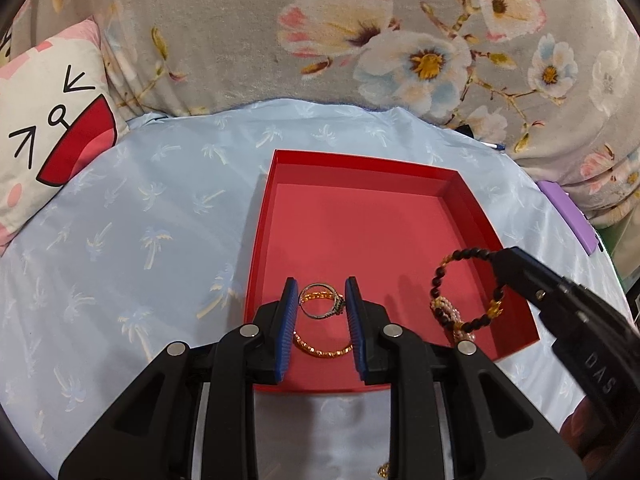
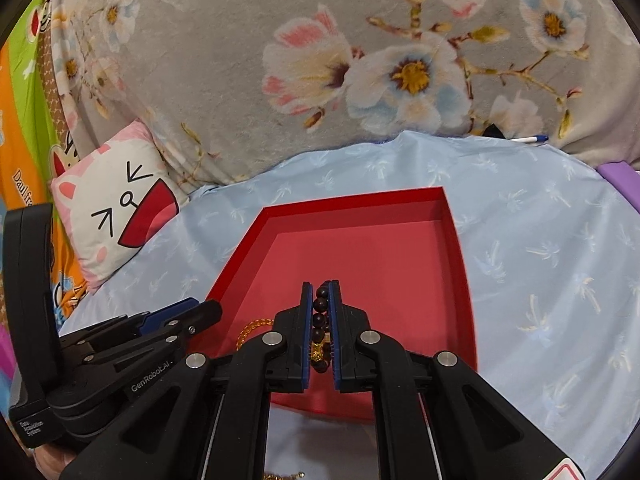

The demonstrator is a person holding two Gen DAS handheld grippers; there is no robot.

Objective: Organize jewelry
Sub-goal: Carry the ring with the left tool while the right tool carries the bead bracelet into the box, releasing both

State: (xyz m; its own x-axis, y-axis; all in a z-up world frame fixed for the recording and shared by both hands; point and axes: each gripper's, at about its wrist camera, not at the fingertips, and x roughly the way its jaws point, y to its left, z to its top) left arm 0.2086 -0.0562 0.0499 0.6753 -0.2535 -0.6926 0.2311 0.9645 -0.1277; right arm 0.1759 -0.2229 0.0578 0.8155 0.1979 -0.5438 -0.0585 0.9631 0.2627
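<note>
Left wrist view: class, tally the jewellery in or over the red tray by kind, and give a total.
Silver ring, held in the left claw: 1
Gold bracelet, lying in the tray: 1
Dark beaded bracelet, pale beads attached, in the right claw: 1
Total: 3

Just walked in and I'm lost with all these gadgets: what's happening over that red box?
A person is sorting jewelry into the red tray with two handheld tools. The right tool is shut on a dark beaded bracelet, which hangs above the tray's right side. The left tool pinches a silver ring over the tray's near end, with a gold bangle below it; whether the bangle is also held is unclear.
</note>
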